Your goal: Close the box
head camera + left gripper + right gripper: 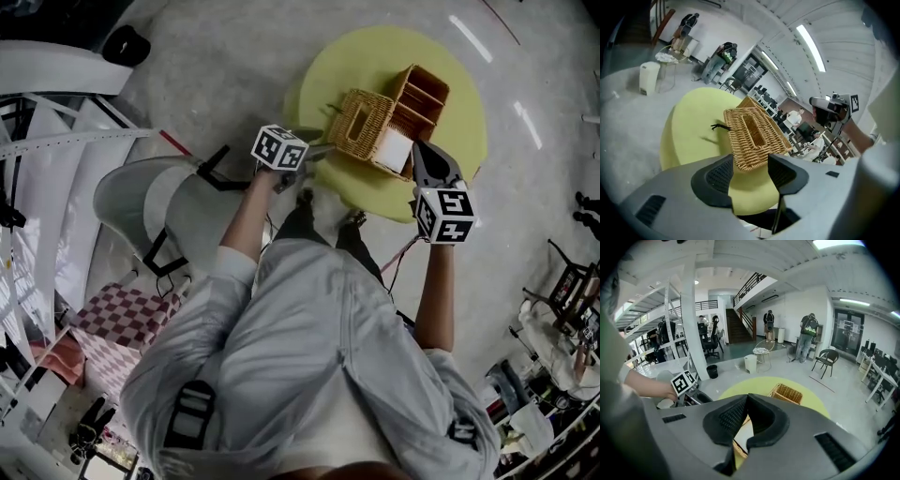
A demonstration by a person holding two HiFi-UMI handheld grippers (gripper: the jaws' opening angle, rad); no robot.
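A woven wicker box [361, 122] lies on the round yellow table [366, 52], its slotted face turned up. A white panel [396, 148] shows at its near end. Behind it stands an open wicker part with dividers [420, 92]. My left gripper [314, 155] sits at the box's left corner. In the left gripper view the jaws [750, 161] stand open, the box [754, 133] just ahead of them and untouched by the pads. My right gripper [431, 169] points at the white end. Its tips [746, 399] meet, holding nothing; wicker [786, 393] shows beyond.
A grey moulded seat [150, 202] stands left of the person, with a checked cloth [112, 319] lower left. A white bin [648, 77] and a small side table stand on the concrete floor beyond the yellow table. People and chairs are far off.
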